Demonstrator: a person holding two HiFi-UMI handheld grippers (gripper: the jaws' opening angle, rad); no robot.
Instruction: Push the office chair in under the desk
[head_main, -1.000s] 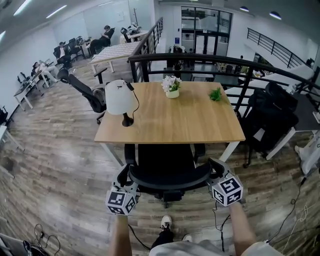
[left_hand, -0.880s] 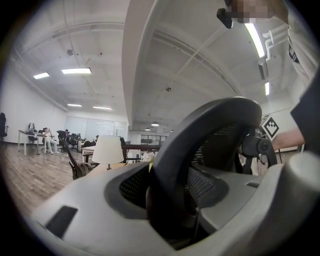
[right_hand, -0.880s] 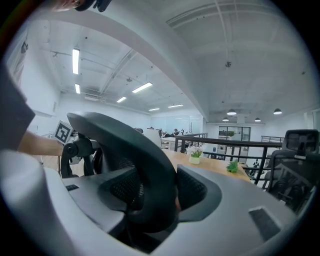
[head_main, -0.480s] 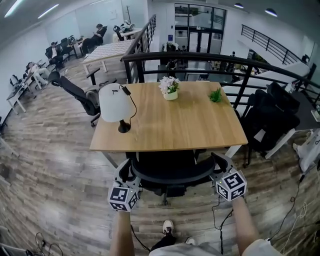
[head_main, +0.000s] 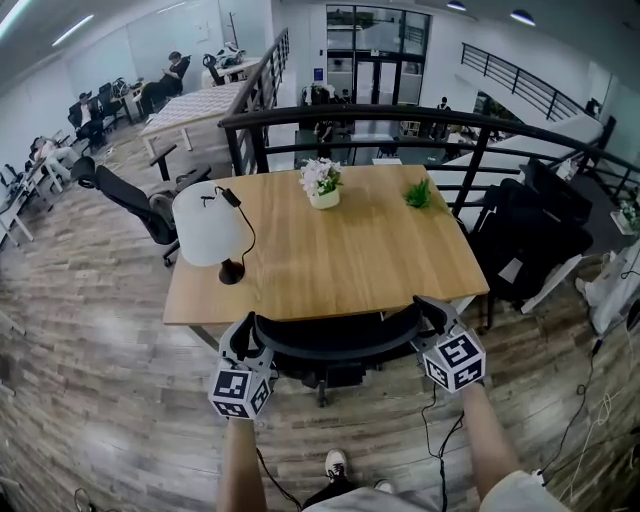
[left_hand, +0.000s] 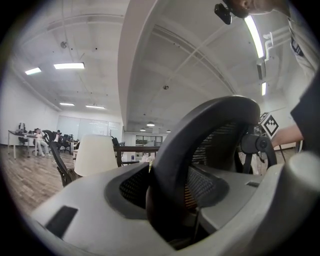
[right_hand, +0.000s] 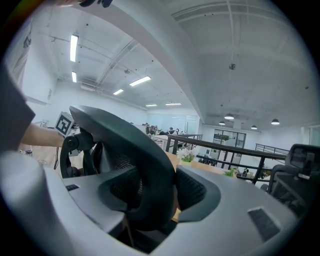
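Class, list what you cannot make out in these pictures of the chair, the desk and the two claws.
- Head view: the office chair seat and most of its base, hidden by the desk top and the backrest.
- Left gripper view: most of the desk, blocked by the backrest held in the left claw.
- Head view: the people far off at left, too small.

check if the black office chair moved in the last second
Yes: the black mesh office chair slid forward under the wooden desk; its seat, earlier clear of the desk edge, is now hidden.

Office chair (head_main: 335, 337) seat unseen under desk (head_main: 350, 262)
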